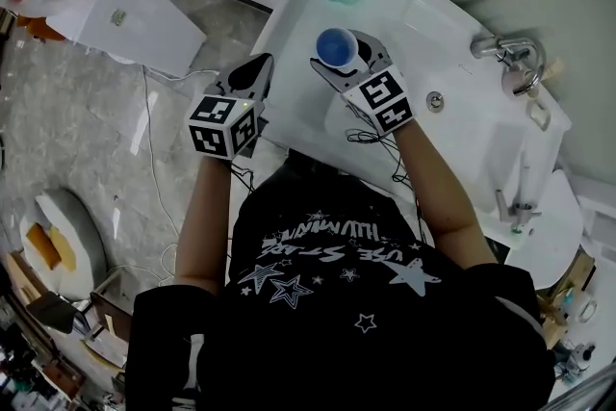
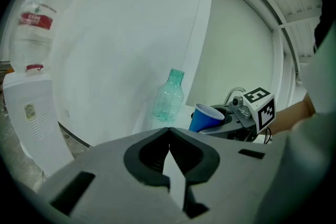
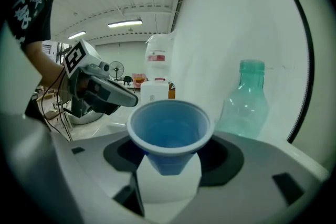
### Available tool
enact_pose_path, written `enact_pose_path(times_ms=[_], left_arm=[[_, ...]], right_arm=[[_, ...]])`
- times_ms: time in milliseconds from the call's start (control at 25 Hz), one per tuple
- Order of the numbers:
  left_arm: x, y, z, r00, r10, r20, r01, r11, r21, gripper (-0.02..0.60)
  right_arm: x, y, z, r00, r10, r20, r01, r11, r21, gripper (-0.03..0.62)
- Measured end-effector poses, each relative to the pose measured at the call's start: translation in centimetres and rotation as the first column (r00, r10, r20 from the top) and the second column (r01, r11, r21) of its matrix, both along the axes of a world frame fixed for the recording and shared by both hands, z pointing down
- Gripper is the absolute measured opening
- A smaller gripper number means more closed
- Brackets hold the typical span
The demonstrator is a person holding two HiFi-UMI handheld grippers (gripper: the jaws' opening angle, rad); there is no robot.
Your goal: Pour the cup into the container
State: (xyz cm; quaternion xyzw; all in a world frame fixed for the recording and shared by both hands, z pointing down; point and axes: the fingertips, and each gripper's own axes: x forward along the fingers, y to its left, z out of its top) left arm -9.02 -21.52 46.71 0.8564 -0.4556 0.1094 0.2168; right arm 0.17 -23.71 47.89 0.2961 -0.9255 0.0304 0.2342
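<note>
Cup's lower half is hidden between the right gripper's [image 1: 345,54] jaws; can't tell whether there's liquid inside. In the right gripper view the teal bottle's [image 3: 247,99] base is cut off by the gripper body. The person's torso covers the lower counter [image 1: 289,24] in the head view.

Right gripper: jaws part-open, clamped on the blue cup [image 3: 169,126], which is upright at upper centre of the head view, over the counter just below the bottle. Left gripper [image 2: 169,131]: jaws closed tip to tip, nothing between them, left of the cup, apart from it.
</note>
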Motion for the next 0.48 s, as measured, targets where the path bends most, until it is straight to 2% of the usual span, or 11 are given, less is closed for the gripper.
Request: enact_pose_path(times_ms=[200,480], left_arm=[[-0.4,0.0,1.8,1.0,0.008,-0.005,-0.008,1.0,-0.031,0.01],[0.1,-0.7,3.9,0.998,0.059,-0.025,-0.061,0.995,-0.077,0.011]], right_arm=[[-1.3,0.5,2.2,1.0,0.004,0.007,-0.004,0.999,-0.039,0.288],[-2.0,-0.7,4.8,0.999,0.037,-0.008,-0.037,0.997,-0.071,0.288]])
